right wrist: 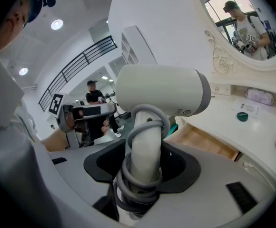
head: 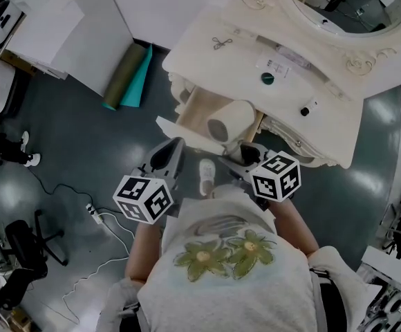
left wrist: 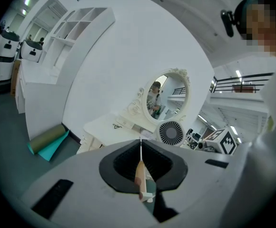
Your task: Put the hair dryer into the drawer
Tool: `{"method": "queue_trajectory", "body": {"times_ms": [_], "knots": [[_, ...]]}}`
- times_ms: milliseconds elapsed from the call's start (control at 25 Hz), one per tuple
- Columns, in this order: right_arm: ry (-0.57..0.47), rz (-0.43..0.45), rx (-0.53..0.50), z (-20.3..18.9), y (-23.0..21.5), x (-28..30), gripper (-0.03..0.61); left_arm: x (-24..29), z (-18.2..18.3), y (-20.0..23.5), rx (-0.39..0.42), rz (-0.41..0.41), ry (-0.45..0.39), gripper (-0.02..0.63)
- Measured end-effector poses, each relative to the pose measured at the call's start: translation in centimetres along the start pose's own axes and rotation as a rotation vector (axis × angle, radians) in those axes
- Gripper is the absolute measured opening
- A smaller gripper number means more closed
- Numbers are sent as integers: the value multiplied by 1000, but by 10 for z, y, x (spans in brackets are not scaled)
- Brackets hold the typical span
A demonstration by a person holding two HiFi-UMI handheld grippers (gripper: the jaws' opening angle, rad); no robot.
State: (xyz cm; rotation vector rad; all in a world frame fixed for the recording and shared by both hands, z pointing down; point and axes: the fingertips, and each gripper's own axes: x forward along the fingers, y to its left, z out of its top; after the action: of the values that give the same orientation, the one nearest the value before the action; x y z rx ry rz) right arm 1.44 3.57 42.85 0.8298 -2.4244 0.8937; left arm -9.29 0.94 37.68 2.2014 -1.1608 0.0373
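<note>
The white and grey hair dryer [head: 229, 122] [right wrist: 162, 89] hangs over the open wooden drawer [head: 199, 108] [right wrist: 205, 144] of the cream dressing table [head: 304, 126]. My right gripper [head: 247, 152] [right wrist: 145, 169] is shut on its handle, which has the grey cord wound round it. The left gripper [head: 167, 155] [left wrist: 141, 161] hovers just left of the drawer front, jaws pressed together with nothing between them. In the left gripper view the dryer's round rear grille [left wrist: 171, 133] shows beside the mirror.
A rolled green and teal mat [head: 127, 76] lies on the floor left of the table. On the tabletop are a dark green round lid [head: 267, 78], a small black-topped bottle [head: 304, 111] and a paper. A white cable and power strip [head: 94, 214] trail across the floor at left.
</note>
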Motion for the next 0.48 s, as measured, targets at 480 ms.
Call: {"method": "queue_trajectory", "body": {"times_ms": [480], "knots": [[62, -18, -51, 0, -19, 8, 221, 18, 8, 11, 0, 7, 10, 17]]}}
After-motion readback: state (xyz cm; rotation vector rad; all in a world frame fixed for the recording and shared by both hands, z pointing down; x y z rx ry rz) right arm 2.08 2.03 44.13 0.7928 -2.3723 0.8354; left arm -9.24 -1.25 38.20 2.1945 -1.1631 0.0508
